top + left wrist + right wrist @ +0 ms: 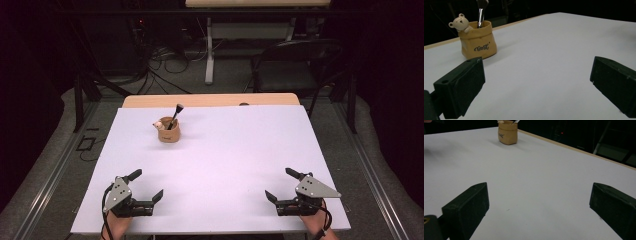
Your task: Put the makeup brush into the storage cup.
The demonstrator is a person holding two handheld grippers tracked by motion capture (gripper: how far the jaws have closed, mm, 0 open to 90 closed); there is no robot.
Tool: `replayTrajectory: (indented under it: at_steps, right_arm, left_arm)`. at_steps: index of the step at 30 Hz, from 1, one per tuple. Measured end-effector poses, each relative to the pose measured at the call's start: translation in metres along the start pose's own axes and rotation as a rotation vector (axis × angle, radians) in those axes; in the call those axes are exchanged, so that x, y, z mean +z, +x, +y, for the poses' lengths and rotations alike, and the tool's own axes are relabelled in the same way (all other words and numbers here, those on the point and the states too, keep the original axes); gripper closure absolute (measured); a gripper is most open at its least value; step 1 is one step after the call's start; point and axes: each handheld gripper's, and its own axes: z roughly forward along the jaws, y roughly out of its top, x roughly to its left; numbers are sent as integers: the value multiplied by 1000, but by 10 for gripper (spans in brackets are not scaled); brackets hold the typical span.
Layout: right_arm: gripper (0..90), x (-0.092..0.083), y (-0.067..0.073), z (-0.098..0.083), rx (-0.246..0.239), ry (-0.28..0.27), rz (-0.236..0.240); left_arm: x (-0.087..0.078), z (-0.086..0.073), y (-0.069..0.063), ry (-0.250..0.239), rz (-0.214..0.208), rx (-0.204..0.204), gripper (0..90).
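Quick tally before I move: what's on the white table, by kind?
Tan bag-shaped holder with a bear figure: 1
Brush standing in the holder: 1
Open grippers, left gripper and right gripper: 2
Total: 4

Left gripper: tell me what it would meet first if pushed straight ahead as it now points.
Probably nothing: the left gripper points past the bear pot, which stands off to one side; bare white tabletop lies ahead.

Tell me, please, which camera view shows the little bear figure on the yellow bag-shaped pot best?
The left gripper view: the bear figure is close and sharp, peeking over the rim of the yellow pot. The high view shows it as a small pale blob, and the right gripper view catches a sliver of it at the top edge.
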Motion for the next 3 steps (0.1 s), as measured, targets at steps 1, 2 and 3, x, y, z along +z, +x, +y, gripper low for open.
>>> replayTrajectory:
  at_steps: [1,2,3]
  right_arm:
    - [18,0,0,0,0,0,-1]
    - [18,0,0,0,-2,-7,-6]
    - [18,0,-1,0,-2,-8,-9]
  left_arm:
    - [1,0,1,3,1,-8,0]
    - [1,-1,2,9,5,-11,0]
    - [2,-1,3,19,9,-14,0]
